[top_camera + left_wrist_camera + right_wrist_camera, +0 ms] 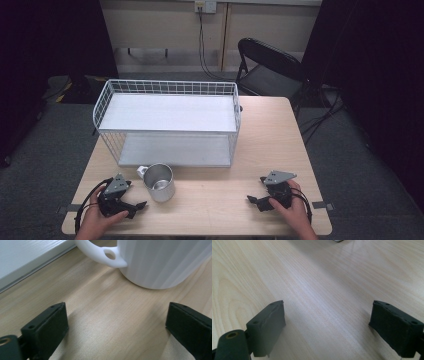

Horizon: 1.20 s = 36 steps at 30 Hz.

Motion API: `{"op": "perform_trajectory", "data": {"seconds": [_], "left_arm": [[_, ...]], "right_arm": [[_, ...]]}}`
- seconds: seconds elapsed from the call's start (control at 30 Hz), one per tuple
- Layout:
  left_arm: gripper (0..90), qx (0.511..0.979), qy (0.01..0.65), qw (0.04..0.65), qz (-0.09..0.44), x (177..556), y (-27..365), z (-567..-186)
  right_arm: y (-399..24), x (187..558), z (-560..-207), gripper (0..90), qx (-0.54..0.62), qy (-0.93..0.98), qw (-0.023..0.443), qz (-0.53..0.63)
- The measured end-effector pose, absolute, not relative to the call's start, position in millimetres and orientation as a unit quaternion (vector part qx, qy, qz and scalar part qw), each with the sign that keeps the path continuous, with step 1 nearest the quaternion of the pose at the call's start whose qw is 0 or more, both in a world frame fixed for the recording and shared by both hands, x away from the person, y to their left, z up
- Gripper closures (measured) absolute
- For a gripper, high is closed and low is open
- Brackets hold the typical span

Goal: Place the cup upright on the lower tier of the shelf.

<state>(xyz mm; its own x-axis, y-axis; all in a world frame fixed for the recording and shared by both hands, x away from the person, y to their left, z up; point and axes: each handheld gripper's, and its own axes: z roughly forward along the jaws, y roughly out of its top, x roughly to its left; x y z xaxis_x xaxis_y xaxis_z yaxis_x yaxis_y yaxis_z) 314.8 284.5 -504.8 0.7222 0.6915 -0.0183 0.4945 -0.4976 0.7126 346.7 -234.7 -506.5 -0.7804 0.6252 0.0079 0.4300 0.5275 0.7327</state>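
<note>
A metal mug (160, 182) stands upright on the wooden table (270, 145), its handle (142, 171) pointing to the back left. In the left gripper view the mug (160, 262) looks white and sits just beyond the jaws, handle (105, 255) to the left. My left gripper (137, 206) rests on the table left of the mug, open and holding nothing. My right gripper (256, 192) lies near the front right of the table, open, with bare wood between its jaws. The same gaps show at the left gripper (117, 325) and the right gripper (327, 322).
A white wire rack (167, 120) with two shelves stands at the back of the table, directly behind the mug. A black folding chair (270, 67) stands beyond the far right corner. Bare wood lies between the two grippers.
</note>
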Motion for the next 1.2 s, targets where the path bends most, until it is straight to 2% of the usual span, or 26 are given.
{"op": "perform_trajectory", "data": {"seconds": [0.07, 0.4, 0.47, 0.5, 0.53, 0.6, 0.67, 1.2], "left_arm": [[0.0, 0.857, 0.346, 0.357, 0.134, 314.9, 283.9, -504.8], [1.2, 0.855, 0.351, 0.357, 0.137, 313.7, 284.2, -503.5], [3.8, 0.852, 0.354, 0.361, 0.136, 313.1, 284.9, -502.8], [16.3, 0.845, 0.363, 0.37, 0.133, 312.5, 287.5, -499.3], [21.5, 0.842, 0.369, 0.373, 0.127, 312.8, 288.5, -498.0], [14.7, 0.835, 0.377, 0.38, 0.127, 312.2, 289.3, -495.5], [18.6, 0.83, 0.377, 0.391, 0.131, 311.2, 289.2, -491.5], [17.5, 0.796, 0.373, 0.451, 0.15, 303.6, 290.7, -447.0]], "right_arm": [[-234.7, 346.7, -506.5, 11.7, 0.306, 0.864, 0.129, 0.378], [-234.8, 346.7, -506.5, 11.8, 0.305, 0.864, 0.129, 0.378], [-234.8, 346.7, -506.5, 11.8, 0.305, 0.864, 0.129, 0.378], [-234.8, 346.7, -506.5, 11.8, 0.305, 0.864, 0.129, 0.378], [-234.8, 346.7, -506.5, 11.8, 0.305, 0.864, 0.129, 0.378], [-234.8, 346.7, -506.5, 11.8, 0.305, 0.864, 0.129, 0.378], [-234.8, 346.7, -506.5, 11.7, 0.305, 0.864, 0.129, 0.378], [-234.8, 346.5, -506.5, 11.8, 0.305, 0.864, 0.129, 0.378]]}}
